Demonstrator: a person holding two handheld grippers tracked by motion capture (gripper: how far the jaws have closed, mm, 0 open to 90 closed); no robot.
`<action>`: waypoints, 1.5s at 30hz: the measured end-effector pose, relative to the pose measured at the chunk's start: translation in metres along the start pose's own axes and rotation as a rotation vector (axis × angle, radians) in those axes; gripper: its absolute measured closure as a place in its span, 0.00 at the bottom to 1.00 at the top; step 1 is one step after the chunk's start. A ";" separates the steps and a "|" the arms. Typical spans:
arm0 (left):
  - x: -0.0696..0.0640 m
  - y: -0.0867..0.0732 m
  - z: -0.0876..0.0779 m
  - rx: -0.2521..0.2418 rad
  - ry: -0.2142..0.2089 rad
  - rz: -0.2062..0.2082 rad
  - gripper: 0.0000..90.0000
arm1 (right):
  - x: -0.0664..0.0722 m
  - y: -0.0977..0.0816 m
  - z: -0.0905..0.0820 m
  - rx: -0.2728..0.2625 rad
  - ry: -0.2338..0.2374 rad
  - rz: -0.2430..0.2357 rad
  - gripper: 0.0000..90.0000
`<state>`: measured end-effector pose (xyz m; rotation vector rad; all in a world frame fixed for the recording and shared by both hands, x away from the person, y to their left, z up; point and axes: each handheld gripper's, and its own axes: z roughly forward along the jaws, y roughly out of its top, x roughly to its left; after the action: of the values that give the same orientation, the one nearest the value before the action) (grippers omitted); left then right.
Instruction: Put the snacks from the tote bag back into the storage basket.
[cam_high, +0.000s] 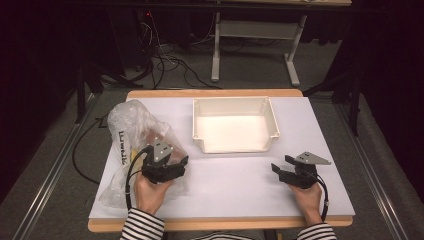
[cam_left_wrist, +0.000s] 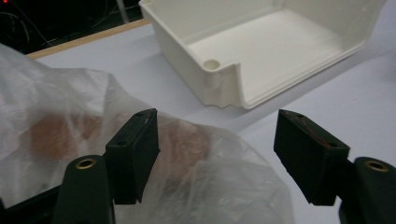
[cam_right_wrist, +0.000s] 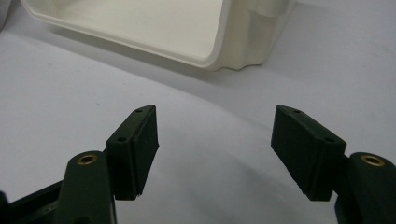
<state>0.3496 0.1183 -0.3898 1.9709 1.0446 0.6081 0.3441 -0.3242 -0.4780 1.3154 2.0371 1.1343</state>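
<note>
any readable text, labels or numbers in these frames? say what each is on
Dark print running up the side of the clear plastic bag: a short string of characters, too small and blurred in the high view to read.
White bin: no marking visible in any of the three views.
Table: no text visible.
Left hand-held gripper and right hand-held gripper: no lettering visible on the jaws or plates.

Tabletop: tray at the far middle, open side toward the person. Plastic bag on the left part, well left of the tray. Left gripper over the bag's near right edge. Right gripper near right, in front of the tray's right corner.
</note>
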 end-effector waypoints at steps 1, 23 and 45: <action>0.004 -0.001 -0.001 0.002 0.010 -0.005 0.34 | 0.000 0.000 0.000 -0.002 0.000 -0.003 0.35; 0.071 -0.041 -0.005 0.079 0.116 -0.109 0.29 | 0.001 0.000 0.000 -0.002 -0.007 -0.008 0.35; 0.080 -0.072 0.034 0.216 0.099 -0.144 0.25 | 0.001 0.000 0.001 0.007 -0.008 -0.014 0.35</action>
<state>0.3848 0.1952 -0.4644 2.0439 1.3494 0.5372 0.3446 -0.3226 -0.4784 1.3056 2.0432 1.1151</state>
